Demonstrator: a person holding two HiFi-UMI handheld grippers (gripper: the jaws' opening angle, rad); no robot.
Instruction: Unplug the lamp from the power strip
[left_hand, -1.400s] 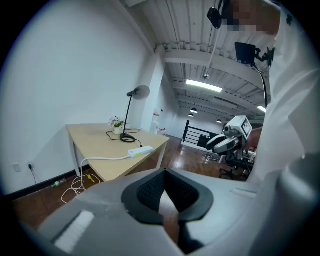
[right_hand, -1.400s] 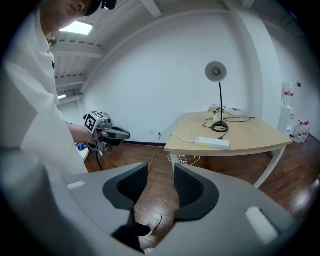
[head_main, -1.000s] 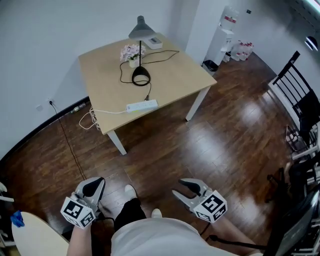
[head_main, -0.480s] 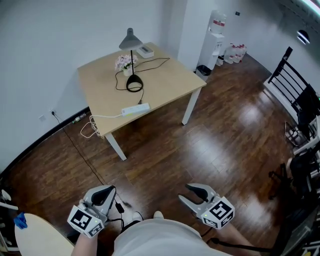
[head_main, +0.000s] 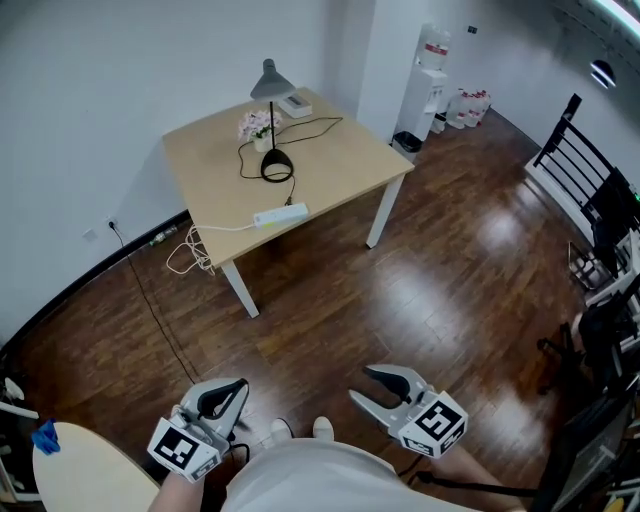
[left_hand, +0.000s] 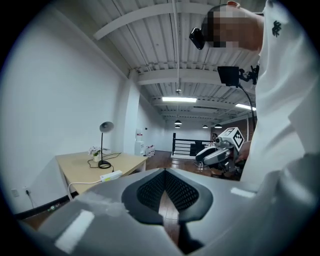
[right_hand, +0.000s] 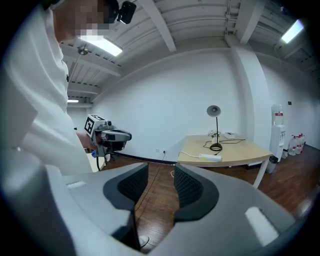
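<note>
Floor — dark wood planks, glossy, ceiling light glaring off them. Table: pale wood-look top, matt; legs smooth white. Lamp grey with a dull sheen, looks metal. Power strip smooth white plastic. Right gripper — matt grey plastic shell; pads black, finely ribbed.

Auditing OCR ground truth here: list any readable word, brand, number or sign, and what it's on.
No text is legible in any view.
Left marker cube and right marker cube: black-and-white squares only, no letters.
Water dispenser: red label, too small to read.
Shirt emblem: dark mark, too blurred to read.
</note>
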